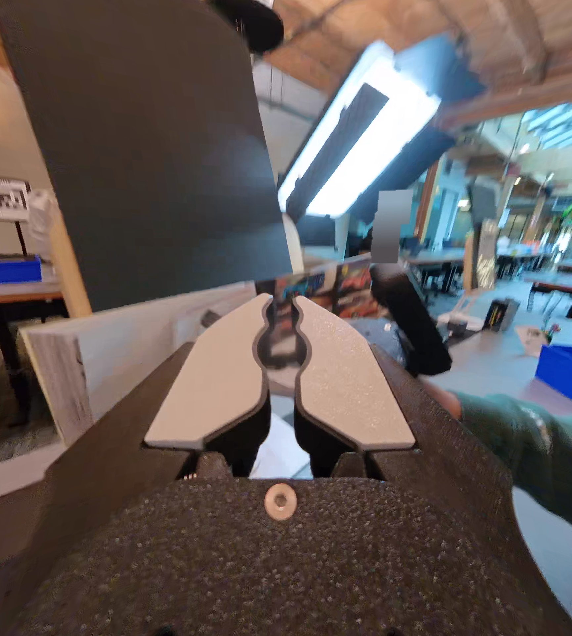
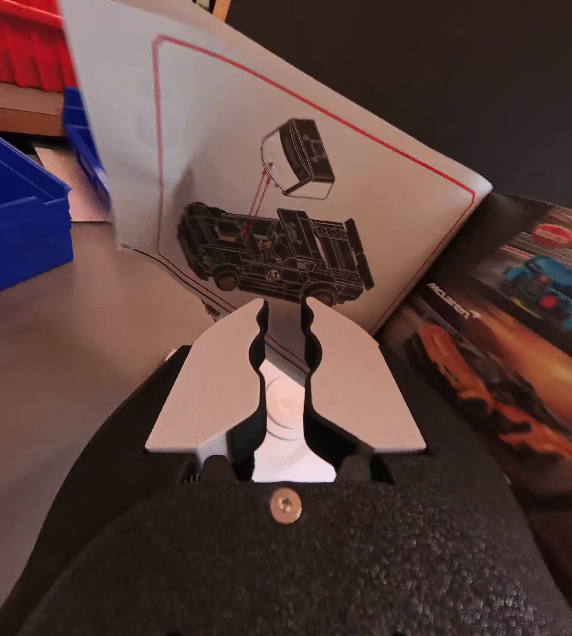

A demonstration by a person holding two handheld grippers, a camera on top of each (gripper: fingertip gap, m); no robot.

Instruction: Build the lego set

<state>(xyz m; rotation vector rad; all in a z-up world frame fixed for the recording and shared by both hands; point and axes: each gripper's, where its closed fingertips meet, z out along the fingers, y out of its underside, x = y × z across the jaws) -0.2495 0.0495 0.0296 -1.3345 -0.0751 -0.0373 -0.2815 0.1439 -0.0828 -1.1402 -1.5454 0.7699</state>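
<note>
- Saw the left gripper (image 1: 282, 304) pointing up and out across a big room, with much of the view blurred.
- Saw its two grey fingers (image 1: 215, 378) close together, with only a thin gap between them and nothing in the gap.
- Saw a big dark board (image 1: 140, 155) standing behind it on the left, and a long bright lamp (image 1: 356, 137) up high.
- Spotted part of the lego box (image 1: 350, 285) just past the fingertips, low down and farther back.
- Spotted a green sleeve (image 1: 518, 440) on the right, reaching toward a dark blurred tool; could not tell more about that.
- Saw the right gripper (image 2: 284, 304) low over the grey table (image 2: 71, 344), pointing at the instruction booklet (image 2: 277, 155).
- Saw that gripper parted wider than the left one, with the bottom of a page showing through the gap and no pinch on the paper.
- Saw the booklet page standing up and tilted, with a drawing of a black car and a white piece above it, inside a red line.
- Found the lego box lying flat on the table, just to the right of that page, with an orange car and a blue car pictured on it.
- Saw blue bins (image 2: 12, 223) on the left of the table and a red bin (image 2: 12, 44) behind them.
</note>
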